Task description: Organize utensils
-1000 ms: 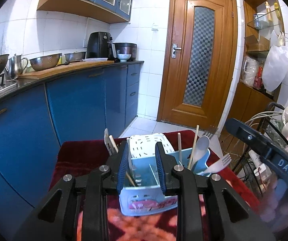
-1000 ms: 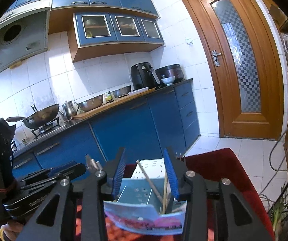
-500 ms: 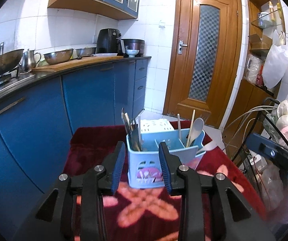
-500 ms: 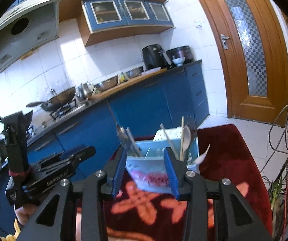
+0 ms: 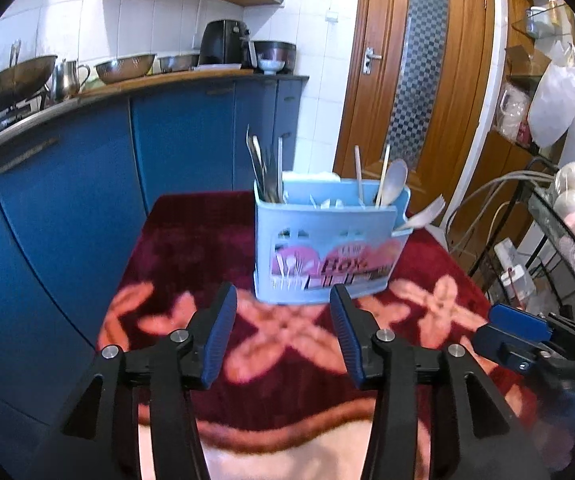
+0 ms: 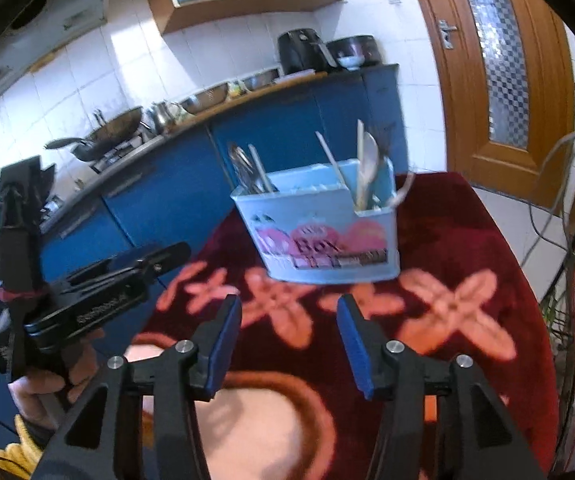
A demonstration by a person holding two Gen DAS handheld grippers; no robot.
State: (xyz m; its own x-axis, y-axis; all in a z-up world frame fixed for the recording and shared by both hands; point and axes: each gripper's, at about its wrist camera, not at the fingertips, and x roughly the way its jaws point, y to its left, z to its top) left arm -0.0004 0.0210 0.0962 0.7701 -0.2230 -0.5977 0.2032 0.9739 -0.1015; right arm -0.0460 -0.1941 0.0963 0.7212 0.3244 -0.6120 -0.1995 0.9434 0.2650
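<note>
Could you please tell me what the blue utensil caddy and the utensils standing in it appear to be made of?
The caddy looks like moulded plastic: pale blue, matte, cut-out slots, printed label. The chopsticks look like wood or bamboo, pale and dull. The left cluster looks like metal, grey and glinting.

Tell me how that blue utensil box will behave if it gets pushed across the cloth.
The blue utensil box looks like thin plastic, so probably light. The spoon and chopsticks stand well above its rim, so a high push would likely tip it. The red cloth beneath looks plush and may drag or bunch rather than let it slide.
</note>
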